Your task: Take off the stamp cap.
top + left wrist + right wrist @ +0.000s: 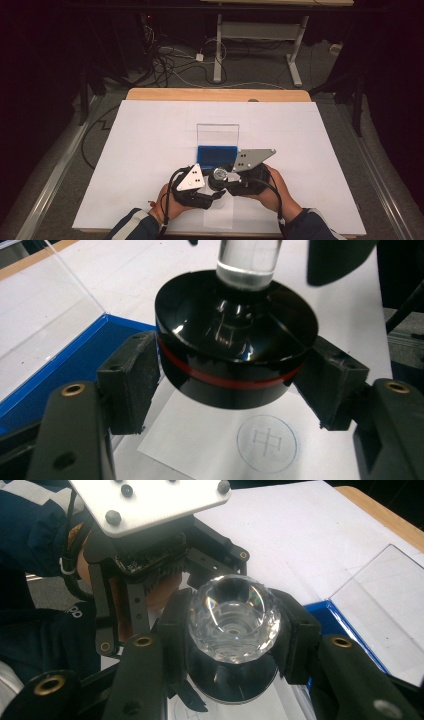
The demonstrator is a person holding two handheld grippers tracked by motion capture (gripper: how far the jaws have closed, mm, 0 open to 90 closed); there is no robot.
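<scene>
Both tongs gripped one stamp above the white-papered surface [150,150]: the left tongs [232,385] clamped its black round base with a red band [235,365], the right tongs [232,630] its faceted clear crystal knob [234,617]. Keeping the stamp level and lifting straight would likely spare the printed round seal mark [267,444] from smudging.

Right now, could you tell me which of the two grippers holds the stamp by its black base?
The left gripper: its jaws clamp the stamp's black, red-banded base, while the right gripper holds the faceted clear knob on top.
</scene>
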